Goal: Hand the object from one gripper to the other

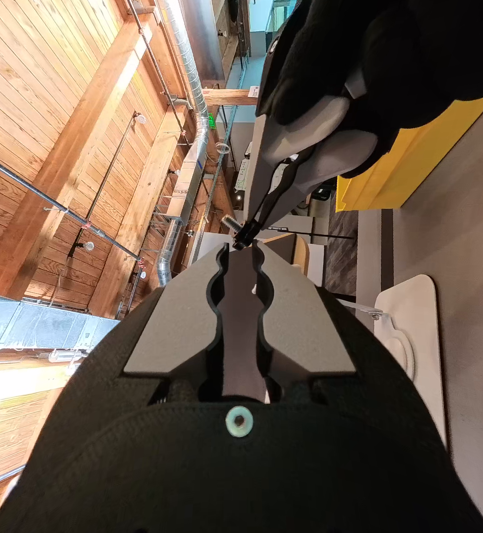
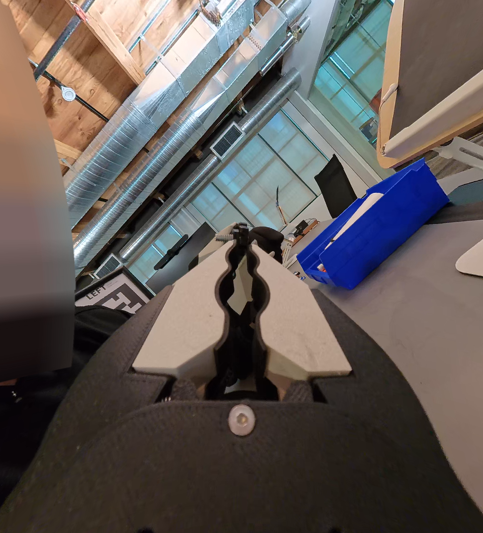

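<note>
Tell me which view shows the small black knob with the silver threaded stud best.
Left wrist view: the small black knob with the silver threaded stud stands clear between both tools' tips, stud fully visible. Right wrist view shows it smaller, its lower part hidden behind the right tool's fingertips.

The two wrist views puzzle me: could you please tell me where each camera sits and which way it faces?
Left wrist view: on the left gripper, tilted up toward the wooden ceiling; its own fingers stand apart, nearing the black knob with a threaded stud in the right gripper.
Right wrist view: on the right gripper, facing the windows and blue bin; its fingers pinch the knob.
Shared: both grippers and the knob.
</note>
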Available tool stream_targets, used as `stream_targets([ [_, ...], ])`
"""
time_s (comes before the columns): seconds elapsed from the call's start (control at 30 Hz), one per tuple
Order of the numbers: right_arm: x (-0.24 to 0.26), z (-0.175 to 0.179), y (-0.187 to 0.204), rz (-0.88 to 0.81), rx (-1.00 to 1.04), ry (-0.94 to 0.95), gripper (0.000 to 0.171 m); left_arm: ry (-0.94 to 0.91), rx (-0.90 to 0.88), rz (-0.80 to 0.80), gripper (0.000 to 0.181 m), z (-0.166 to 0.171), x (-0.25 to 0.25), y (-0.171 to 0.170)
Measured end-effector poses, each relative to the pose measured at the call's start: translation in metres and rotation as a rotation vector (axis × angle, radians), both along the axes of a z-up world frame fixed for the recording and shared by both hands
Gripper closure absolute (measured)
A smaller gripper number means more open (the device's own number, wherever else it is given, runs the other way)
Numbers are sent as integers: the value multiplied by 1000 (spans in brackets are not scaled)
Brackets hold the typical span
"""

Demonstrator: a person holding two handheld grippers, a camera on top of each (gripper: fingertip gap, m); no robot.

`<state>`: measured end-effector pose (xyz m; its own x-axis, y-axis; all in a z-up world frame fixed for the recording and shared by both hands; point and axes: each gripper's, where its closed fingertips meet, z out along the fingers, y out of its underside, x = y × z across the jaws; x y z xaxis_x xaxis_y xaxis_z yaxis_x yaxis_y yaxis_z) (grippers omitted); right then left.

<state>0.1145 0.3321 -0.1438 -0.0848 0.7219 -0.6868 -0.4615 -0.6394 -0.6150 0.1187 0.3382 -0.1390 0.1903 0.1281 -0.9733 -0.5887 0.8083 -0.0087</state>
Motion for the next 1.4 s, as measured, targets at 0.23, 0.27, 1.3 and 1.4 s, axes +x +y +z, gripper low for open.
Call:
stream_targets([
  [0.23,-2,-2,2,2,-19,-10,168,17,9,12,170,-3,-1,3],
  [0.27,-2,-2,2,0,-23,-12,168,15,8,12,170,-3,0,3],
  [1.3,10,-9,11,-408,697,-814,138,21,-860,-187,177,-23,-12,15],
  [1.4,10,-11,17,-486,903,-1071,139,18,-1043,-240,177,-25,-14,10],
])
